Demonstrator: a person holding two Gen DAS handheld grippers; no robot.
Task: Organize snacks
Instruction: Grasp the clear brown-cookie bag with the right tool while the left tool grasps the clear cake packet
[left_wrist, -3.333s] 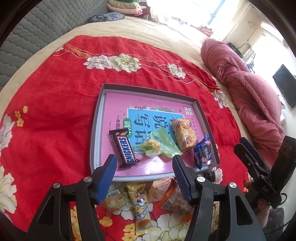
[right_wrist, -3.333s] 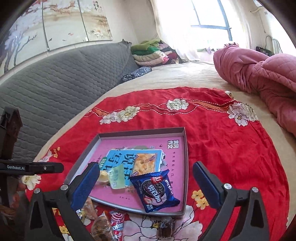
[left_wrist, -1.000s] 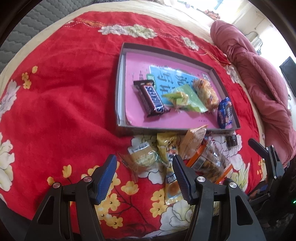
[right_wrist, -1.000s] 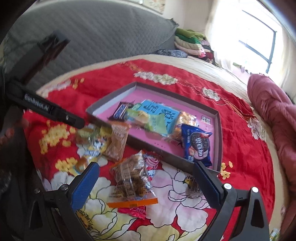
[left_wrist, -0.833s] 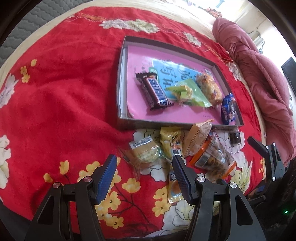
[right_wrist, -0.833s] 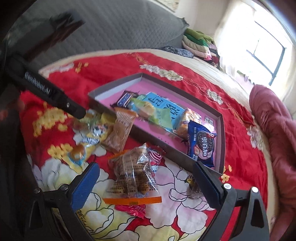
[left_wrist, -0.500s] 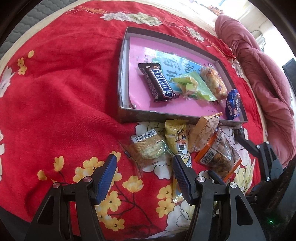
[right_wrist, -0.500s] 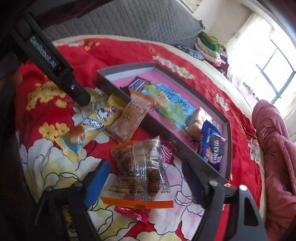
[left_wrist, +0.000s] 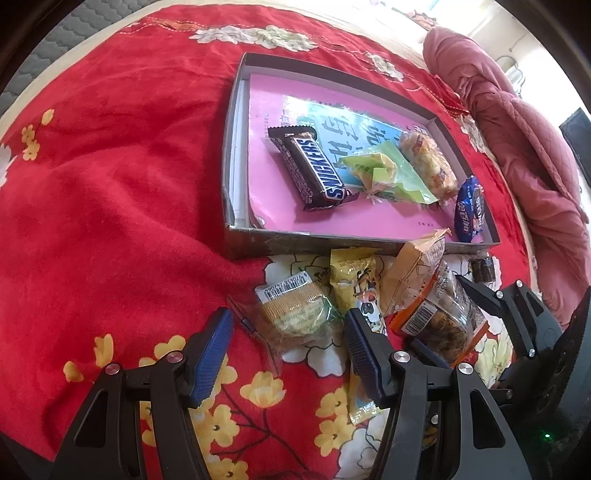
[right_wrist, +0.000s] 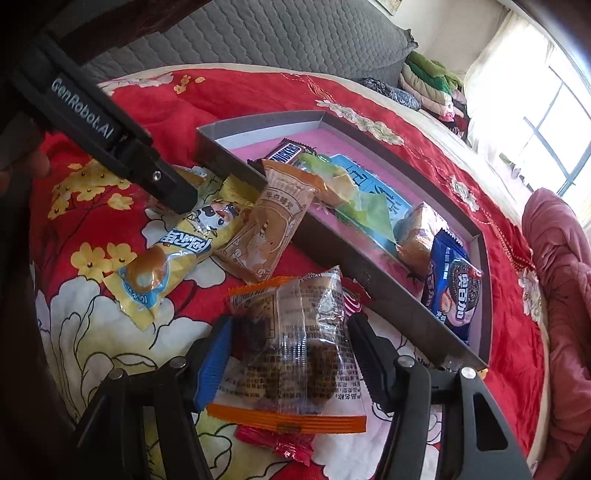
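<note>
Both grippers low over the loose snack pile on the red cloth (left_wrist: 110, 184), just in front of the tray (left_wrist: 231, 147). Left gripper (left_wrist: 288, 343) released, fingers spread either side of the clear-wrapped cake (left_wrist: 295, 314), not touching it yet; looks lined up for a pinch across its width. Right gripper (right_wrist: 290, 354) also unclenched but narrower, pads flanking the orange-edged clear pack (right_wrist: 295, 354), the wrapper about at the pads; contact can't be confirmed. Tray already holds the Snickers (left_wrist: 314, 173), green packet (left_wrist: 384, 173), yellow puff bag (left_wrist: 428, 166) and blue cookie pack (left_wrist: 471, 210), laid side by side, so that's the sorted row. Still outside: yellow cow packet (right_wrist: 177, 251) flat on the cloth, tan packet (right_wrist: 269, 225) leaning on the tray's near wall, a red wrapper (right_wrist: 280, 443) under the orange pack. Judging by that, roughly half done; next is likely closing on both targets and lifting over the wall.
</note>
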